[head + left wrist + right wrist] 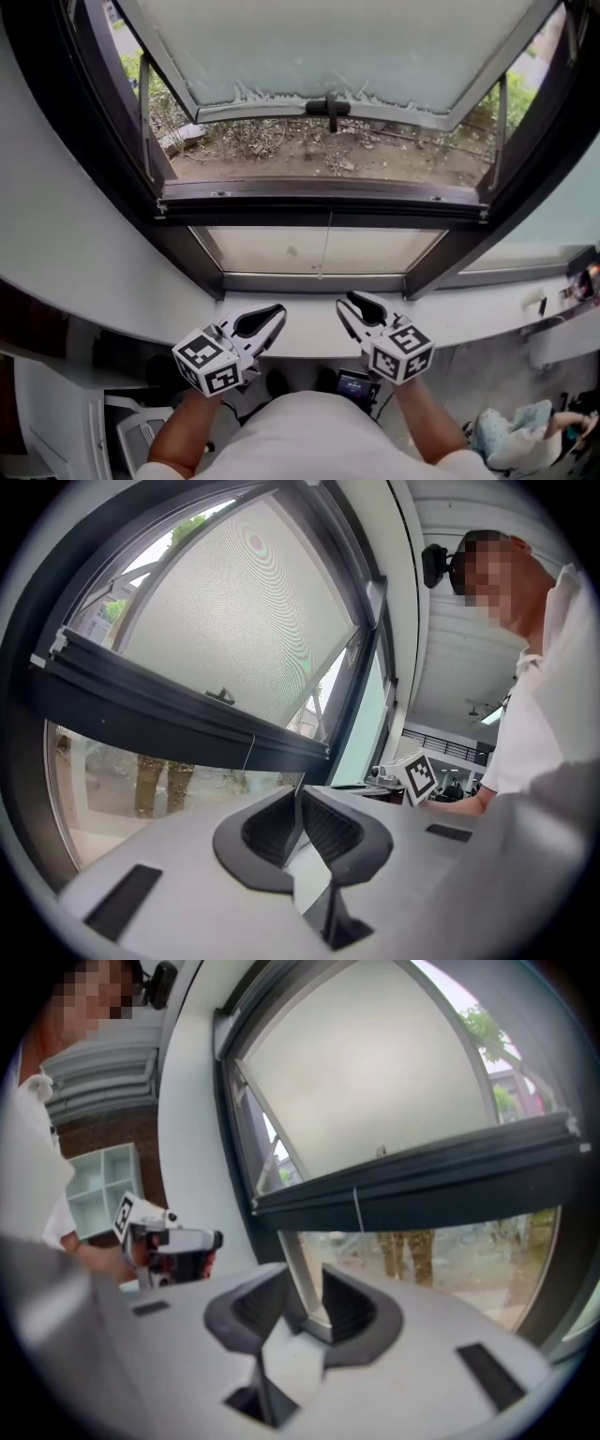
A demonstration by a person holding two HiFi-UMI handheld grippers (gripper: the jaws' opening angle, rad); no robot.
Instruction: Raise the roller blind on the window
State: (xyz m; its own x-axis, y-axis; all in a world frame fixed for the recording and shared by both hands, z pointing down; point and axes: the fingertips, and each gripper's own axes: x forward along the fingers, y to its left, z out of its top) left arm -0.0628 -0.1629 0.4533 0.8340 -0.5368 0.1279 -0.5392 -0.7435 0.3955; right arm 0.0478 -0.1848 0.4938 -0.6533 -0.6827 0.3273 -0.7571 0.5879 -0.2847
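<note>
Bearing square markers (208, 364), left gripper (277, 314), right gripper (350, 307)

Right tongs (305, 1283) agape — beyond them, dark window bar (422, 1180), thin cord (357, 1211), pale pane (375, 1082)

Black metal window frame (323, 199); whitish frosted glass pane (328, 47), perhaps finely dotted; white plastic left gripper (279, 312) bearing black square markers.

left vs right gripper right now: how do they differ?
The left gripper has its jaws pressed together with nothing between them. The right gripper has its jaws apart, gripping nothing. In the head view the left gripper angles up and to the right, while the right gripper angles up and to the left. Both sit over the white sill, short of the thin cord.
</note>
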